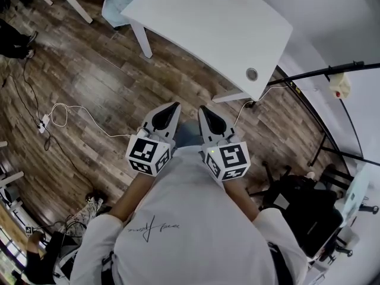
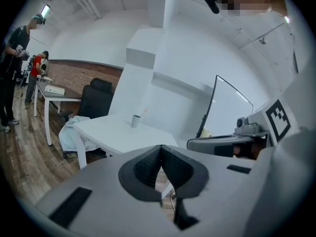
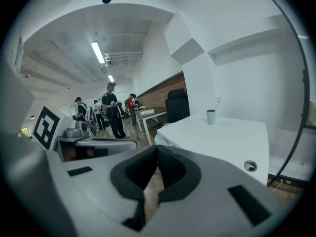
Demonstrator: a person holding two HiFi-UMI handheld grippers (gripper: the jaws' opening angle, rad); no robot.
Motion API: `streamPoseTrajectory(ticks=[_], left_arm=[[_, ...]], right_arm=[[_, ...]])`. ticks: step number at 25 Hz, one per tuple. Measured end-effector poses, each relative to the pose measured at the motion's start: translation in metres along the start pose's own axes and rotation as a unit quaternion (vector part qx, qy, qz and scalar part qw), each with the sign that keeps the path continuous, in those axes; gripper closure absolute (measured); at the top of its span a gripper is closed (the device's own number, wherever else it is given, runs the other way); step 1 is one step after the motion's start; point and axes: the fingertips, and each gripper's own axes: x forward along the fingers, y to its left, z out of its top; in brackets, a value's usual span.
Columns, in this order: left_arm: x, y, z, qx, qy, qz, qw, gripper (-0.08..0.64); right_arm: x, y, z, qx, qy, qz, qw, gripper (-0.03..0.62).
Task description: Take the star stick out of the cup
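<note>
Two grippers sit side by side just off the person's chest, elbows bent and forearms drawn in. Both noses aim forward over the wood floor toward the white table (image 1: 225,40).

Left gripper (image 2: 160,149): jaws pressed together, nothing between them. Right gripper (image 3: 157,149): the same, closed on nothing (marker cubes face up at the head camera).

The table is ahead, well apart from both. The cup (image 3: 211,117) is upright near the table's far edge. The star stick (image 3: 217,102) stands in the cup, leaning, its star above the rim. In the left gripper view it is only a thin sliver, and the star shape is hard to make out.
</note>
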Motion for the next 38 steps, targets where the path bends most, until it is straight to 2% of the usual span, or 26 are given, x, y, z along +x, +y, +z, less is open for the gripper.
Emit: streamPoseTrajectory(ticks=[6, 8, 14, 27, 34, 38], left_arm=[[0.022, 0.007, 0.013, 0.020, -0.001, -0.009, 0.9998, 0.553], [0.037, 0.010, 0.020, 0.026, -0.003, -0.015, 0.9995, 0.553], [0.089, 0.030, 0.047, 0.039, 0.001, -0.027, 0.9989, 0.553], [0.193, 0.073, 0.105, 0.068, 0.002, -0.003, 0.9977, 0.554], [0.239, 0.069, 0.114, 0.073, 0.008, -0.001, 0.9973, 0.554], [0.244, 0.070, 0.113, 0.067, 0.011, 0.001, 0.9977, 0.554]], right_arm=[[0.027, 0.001, 0.018, 0.018, -0.025, 0.030, 0.999, 0.583], [0.039, -0.006, 0.024, 0.030, -0.030, 0.040, 0.998, 0.583], [0.086, -0.037, 0.051, 0.024, -0.028, 0.049, 0.998, 0.583], [0.162, -0.116, 0.109, 0.003, -0.033, 0.068, 0.997, 0.583], [0.174, -0.160, 0.118, 0.019, -0.036, 0.071, 0.997, 0.583], [0.177, -0.165, 0.119, 0.027, -0.038, 0.077, 0.996, 0.583]])
